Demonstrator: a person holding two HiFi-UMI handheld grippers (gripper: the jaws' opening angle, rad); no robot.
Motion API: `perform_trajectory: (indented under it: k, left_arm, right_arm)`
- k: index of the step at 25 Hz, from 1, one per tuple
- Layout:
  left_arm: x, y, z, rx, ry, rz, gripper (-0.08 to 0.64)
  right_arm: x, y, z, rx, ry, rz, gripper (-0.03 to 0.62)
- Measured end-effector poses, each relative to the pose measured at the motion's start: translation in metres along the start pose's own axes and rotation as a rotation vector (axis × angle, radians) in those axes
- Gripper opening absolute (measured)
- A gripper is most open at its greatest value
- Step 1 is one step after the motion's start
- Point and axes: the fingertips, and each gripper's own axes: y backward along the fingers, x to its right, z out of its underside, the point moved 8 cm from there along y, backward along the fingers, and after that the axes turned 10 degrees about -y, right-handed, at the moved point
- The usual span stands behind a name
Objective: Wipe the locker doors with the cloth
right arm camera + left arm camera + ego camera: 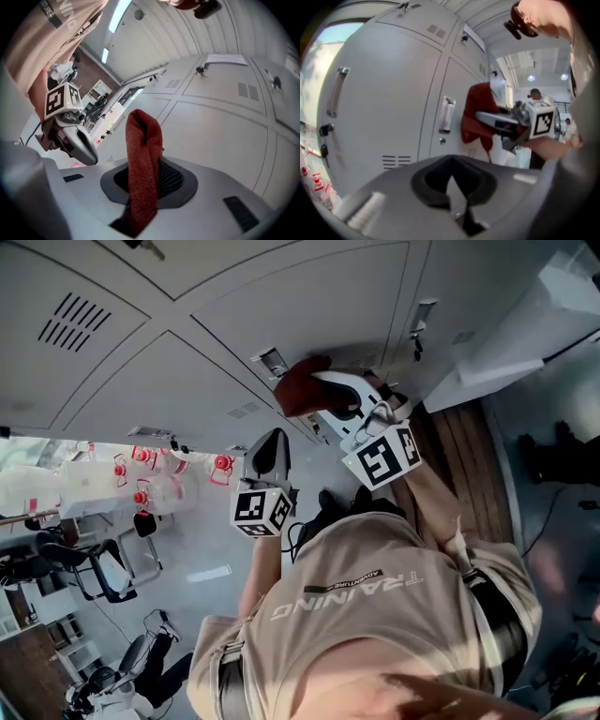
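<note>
My right gripper [145, 180] clamped the cloth [143, 140] just beside the locker door [309, 306]; my left gripper [457, 187], clenched empty, lay farther off.

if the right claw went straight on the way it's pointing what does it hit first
The grey locker door straight ahead. The red cloth gripped in the right claw sticks out in front, so it would likely touch the door first. Depth is unclear.

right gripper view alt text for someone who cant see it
The right gripper clamps a folded red cloth that stands upright before pale grey locker doors. The left gripper, with its marker cube, hovers at the left, below the person's beige shirt.
</note>
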Motion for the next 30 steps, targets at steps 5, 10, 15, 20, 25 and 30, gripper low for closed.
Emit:
perform_trajectory:
  k: [5, 10, 15, 20, 25, 30]
  left_arm:
    - [-0.011, 0.0, -0.007, 0.05, 0.051, 0.001, 0.006]
    - [-0.02, 0.008, -0.012, 0.083, 0.044, 0.018, 0.006]
    - [-0.024, 0.014, -0.012, 0.111, 0.03, 0.028, 0.006]
    - [-0.025, 0.021, -0.012, 0.127, 0.024, 0.047, 0.006]
    - [-0.026, 0.027, -0.01, 0.124, 0.028, 0.067, 0.006]
    - [-0.034, 0.035, -0.008, 0.123, 0.02, 0.075, 0.006]
  right_arm:
    - [0.023, -0.014, -0.067, 0.075, 0.242, 0.06, 0.067]
    - [0.027, -0.023, -0.122, 0.074, 0.46, 0.16, 0.067]
    - [0.034, -0.034, -0.159, 0.051, 0.634, 0.275, 0.067]
    - [0.039, -0.045, -0.179, -0.003, 0.758, 0.415, 0.067]
    - [0.03, -0.062, -0.17, -0.056, 0.839, 0.539, 0.067]
    - [0.019, -0.073, -0.158, -0.111, 0.85, 0.554, 0.067]
